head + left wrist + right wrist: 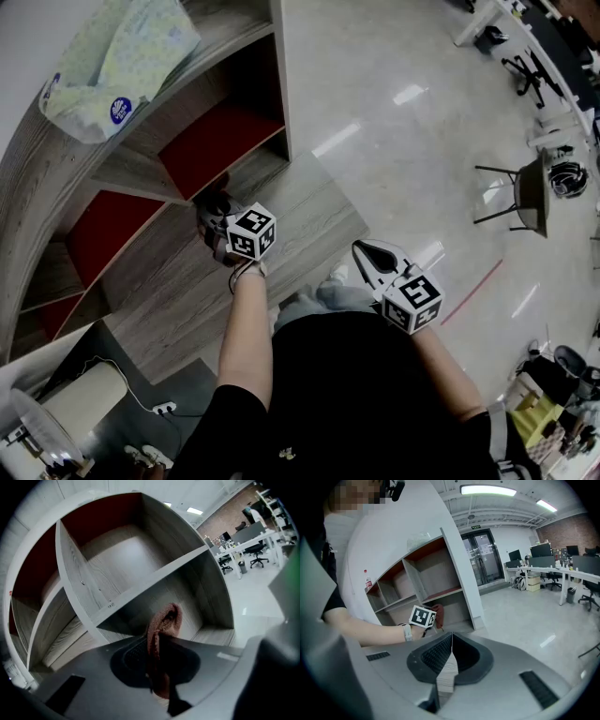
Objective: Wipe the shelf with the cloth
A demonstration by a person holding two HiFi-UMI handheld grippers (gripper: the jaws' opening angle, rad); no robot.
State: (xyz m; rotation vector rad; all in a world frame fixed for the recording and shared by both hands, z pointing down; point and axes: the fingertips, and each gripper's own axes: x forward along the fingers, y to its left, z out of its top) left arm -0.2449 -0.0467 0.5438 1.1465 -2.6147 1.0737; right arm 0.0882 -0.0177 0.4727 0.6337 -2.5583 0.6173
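- Cloth is pinched in the left claw, poking ahead toward the shelf, seemingly ready for wiping.
- Right claw is closed, empty, held aside.

Open office, desks, swivel chairs

Head view looks steeply down; all 3 views share shelf.

bright ceiling strips, floor glare, fisheye-bent edges.
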